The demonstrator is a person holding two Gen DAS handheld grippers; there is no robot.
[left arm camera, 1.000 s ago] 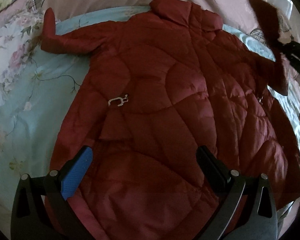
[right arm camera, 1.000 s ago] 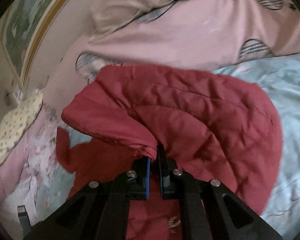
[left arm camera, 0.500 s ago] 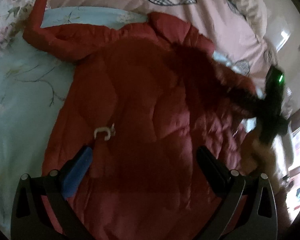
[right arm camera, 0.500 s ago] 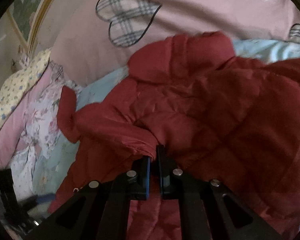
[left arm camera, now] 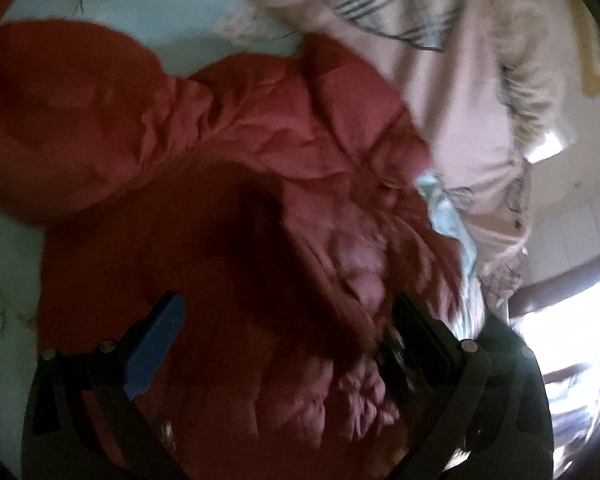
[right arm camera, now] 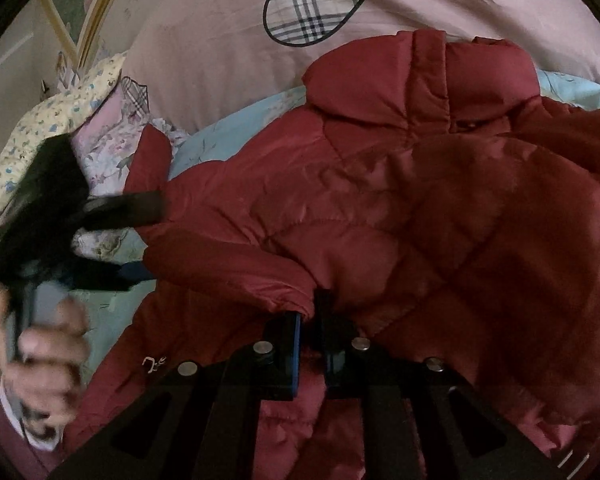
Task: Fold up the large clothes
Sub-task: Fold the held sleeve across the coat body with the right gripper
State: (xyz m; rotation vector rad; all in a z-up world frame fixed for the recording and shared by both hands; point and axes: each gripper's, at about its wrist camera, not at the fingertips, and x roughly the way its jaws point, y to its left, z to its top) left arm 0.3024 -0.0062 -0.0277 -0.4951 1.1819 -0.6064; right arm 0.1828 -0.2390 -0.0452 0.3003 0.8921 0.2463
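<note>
The red coat lies spread on the blue sheet, collar at 12 o'clock by the pink pillow. The right gripper pinches a sleeve cuff, jaws just starting to part. The left gripper hovers wide and empty over the coat, held by a hand at 8 o'clock.
</note>
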